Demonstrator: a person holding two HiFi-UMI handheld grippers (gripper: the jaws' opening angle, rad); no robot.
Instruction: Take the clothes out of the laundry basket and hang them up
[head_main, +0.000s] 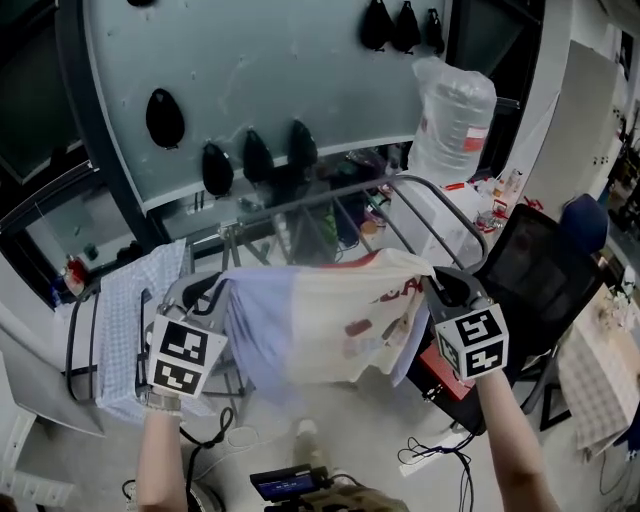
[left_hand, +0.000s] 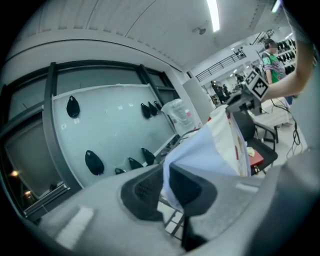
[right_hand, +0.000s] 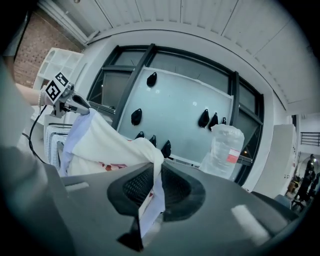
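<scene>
Two grippers, left (head_main: 210, 291) and right (head_main: 446, 286), each clamped one cream-and-lilac printed fabric shirt (head_main: 320, 322), spread above one grey metal drying rack (head_main: 455, 206).

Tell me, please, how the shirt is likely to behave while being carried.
Probably floppy: the shirt sags between the left gripper and right gripper. Likely light, since two edge pinches hold it up.
</scene>
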